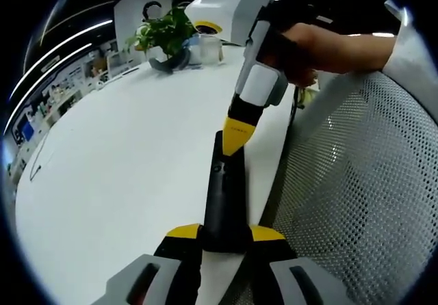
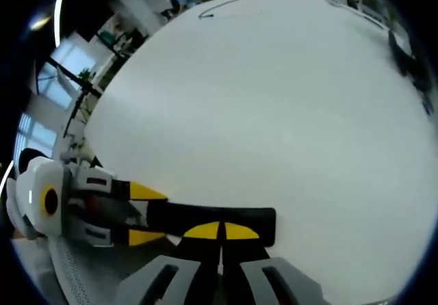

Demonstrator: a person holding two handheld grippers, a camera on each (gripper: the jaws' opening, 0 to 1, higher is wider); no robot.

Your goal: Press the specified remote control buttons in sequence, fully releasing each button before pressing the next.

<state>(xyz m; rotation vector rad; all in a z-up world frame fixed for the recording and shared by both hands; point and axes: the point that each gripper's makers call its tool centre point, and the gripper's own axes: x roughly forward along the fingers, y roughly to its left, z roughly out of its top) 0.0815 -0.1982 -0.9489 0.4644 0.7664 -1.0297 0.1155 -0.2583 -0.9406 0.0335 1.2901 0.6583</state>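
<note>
A long black remote control [image 1: 222,189] lies over the white table's [image 1: 123,168] edge. My left gripper [image 1: 224,233] is shut on its near end, one yellow fingertip on each side. My right gripper [image 1: 236,137], held by a hand, comes down from the upper right with its yellow tips together, touching the remote's far top face. In the right gripper view my right gripper [image 2: 221,231] is shut, tips resting on the remote [image 2: 256,223]. My left gripper [image 2: 145,215] clamps the remote's left end.
A grey mesh chair back [image 1: 356,182] stands right beside the table edge. At the table's far end stand a potted plant [image 1: 164,35] and a clear cup [image 1: 209,48]. The wide white table top [image 2: 274,100] stretches beyond the remote.
</note>
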